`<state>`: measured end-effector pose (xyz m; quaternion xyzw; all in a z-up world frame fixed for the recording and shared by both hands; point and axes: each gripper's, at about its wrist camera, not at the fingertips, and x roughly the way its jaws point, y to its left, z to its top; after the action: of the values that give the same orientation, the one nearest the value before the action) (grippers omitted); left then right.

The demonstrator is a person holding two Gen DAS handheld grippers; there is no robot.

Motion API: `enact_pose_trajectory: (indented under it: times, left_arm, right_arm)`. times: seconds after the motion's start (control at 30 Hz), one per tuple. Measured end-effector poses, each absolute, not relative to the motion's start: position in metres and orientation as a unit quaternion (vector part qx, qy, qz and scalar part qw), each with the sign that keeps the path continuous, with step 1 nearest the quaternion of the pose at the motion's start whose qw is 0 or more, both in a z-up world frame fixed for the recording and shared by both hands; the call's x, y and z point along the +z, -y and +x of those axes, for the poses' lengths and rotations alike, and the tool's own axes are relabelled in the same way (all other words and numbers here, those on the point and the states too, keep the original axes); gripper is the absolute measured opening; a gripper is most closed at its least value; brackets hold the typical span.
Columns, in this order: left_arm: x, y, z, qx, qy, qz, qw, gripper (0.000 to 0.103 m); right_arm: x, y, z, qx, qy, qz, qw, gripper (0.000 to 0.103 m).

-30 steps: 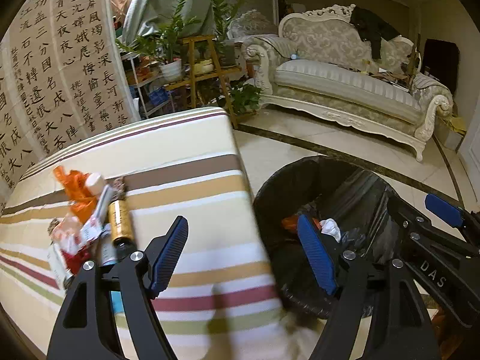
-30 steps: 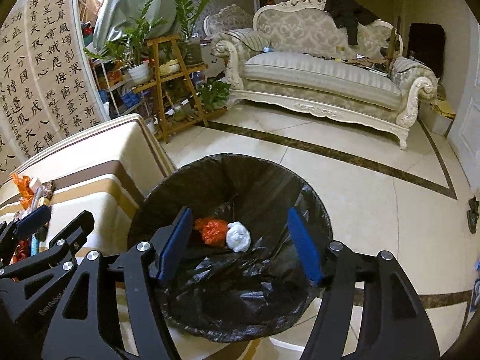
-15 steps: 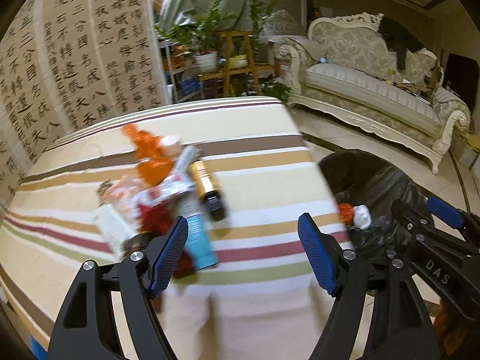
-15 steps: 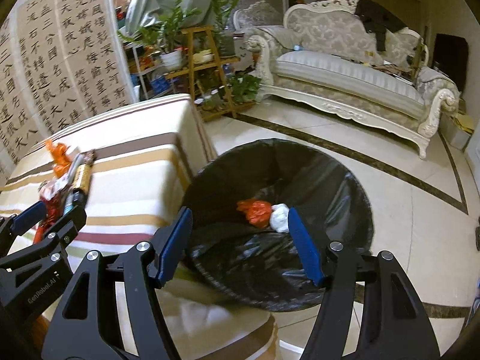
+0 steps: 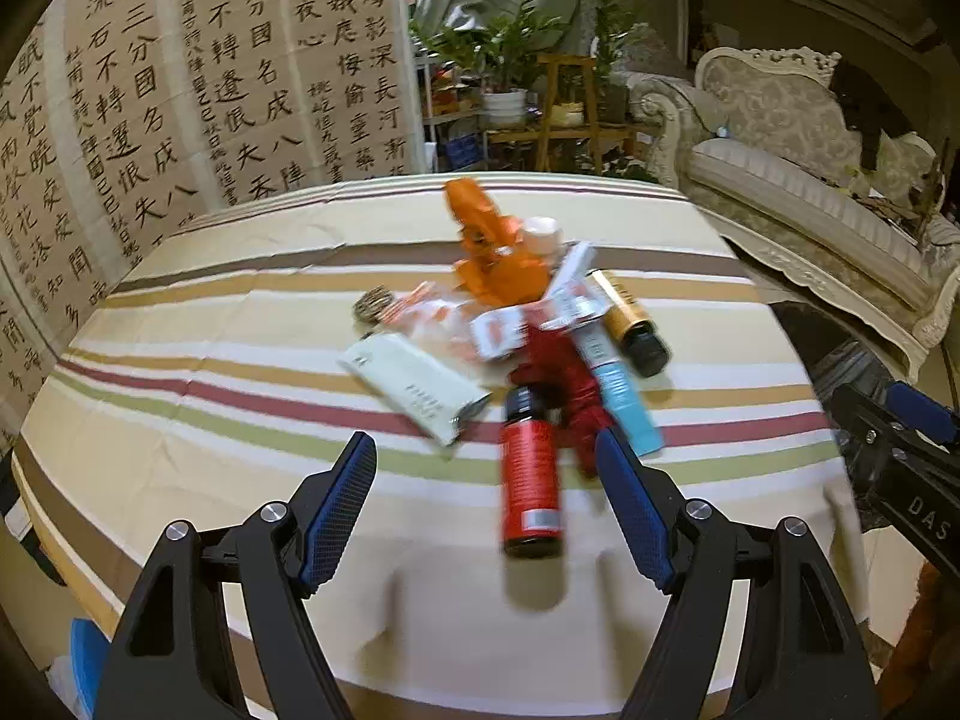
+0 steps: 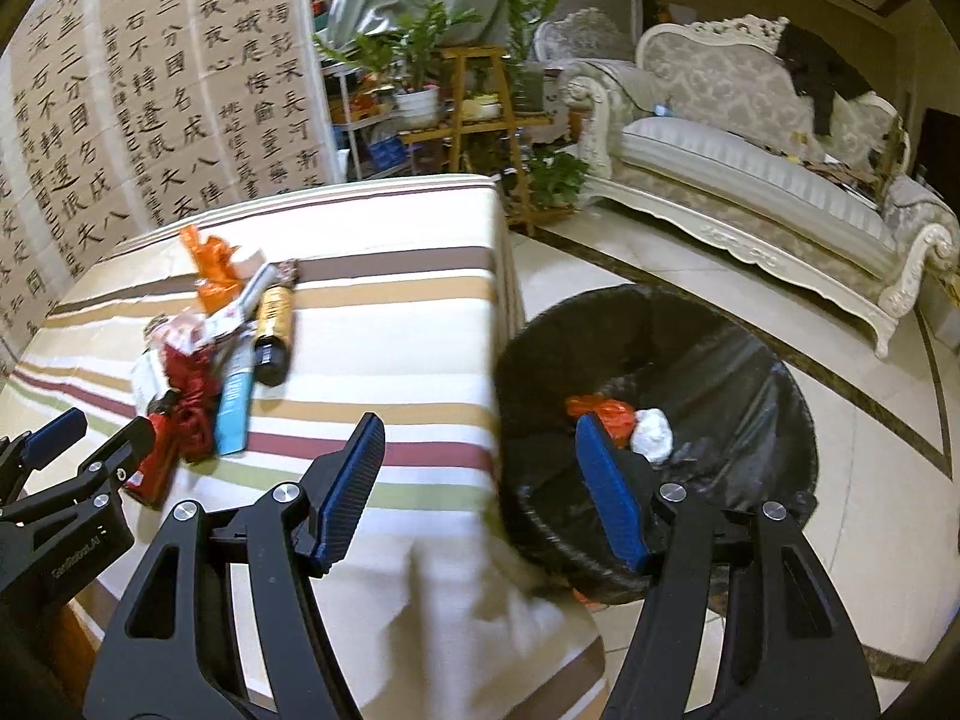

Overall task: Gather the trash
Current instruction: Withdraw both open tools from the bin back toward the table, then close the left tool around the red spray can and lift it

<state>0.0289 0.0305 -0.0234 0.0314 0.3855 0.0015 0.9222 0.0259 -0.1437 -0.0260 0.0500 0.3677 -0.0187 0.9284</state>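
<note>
Left hand-held gripper hangs over the near edge of the striped counter, fingers spread wide, nothing between them. Just beyond its right finger lies a red bottle, black cap pointing away, a bit blurred. Touching it on the right is a crumpled red wrapper, and beside that a light blue tube. Left of the bottle, a pale flat packet lies at an angle. Farther back, a gold bottle with a black cap rests on the right side of the pile, white and red wrappers in the middle, and an orange bag at the far end.

Over to the right hand-held gripper: also spread, holding nothing, poised above the counter's right edge. Right beside the counter, on the floor, stands the bin with its black liner, and inside it sit an orange scrap and a white wad, touching. Far behind, a sofa.
</note>
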Motion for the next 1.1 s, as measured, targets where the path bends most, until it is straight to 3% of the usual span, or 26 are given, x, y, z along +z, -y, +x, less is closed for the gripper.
enact_pose_trajectory:
  times: [0.2, 0.3, 0.43, 0.53, 1.1]
  left_arm:
    - [-0.030, -0.038, 0.032, -0.004, -0.395, 0.028, 0.918, 0.073]
    - [-0.034, -0.034, 0.038, -0.012, -0.400, 0.033, 0.916, 0.067]
    - [-0.041, -0.035, 0.046, -0.025, -0.422, 0.025, 0.906, 0.048]
    - [-0.044, -0.036, 0.049, -0.034, -0.431, 0.020, 0.901, 0.025]
    - [-0.024, -0.074, 0.032, -0.009, -0.403, 0.001, 0.915, 0.025]
  right_arm:
    - [-0.027, 0.130, 0.026, -0.005, -0.372, 0.040, 0.928, 0.064]
    - [-0.027, 0.128, 0.026, -0.004, -0.373, 0.039, 0.927, 0.064]
    - [-0.027, 0.128, 0.027, -0.004, -0.374, 0.039, 0.927, 0.064]
    - [-0.028, 0.127, 0.028, -0.002, -0.375, 0.039, 0.926, 0.064]
    - [-0.023, 0.080, 0.039, 0.049, -0.375, 0.015, 0.926, 0.064]
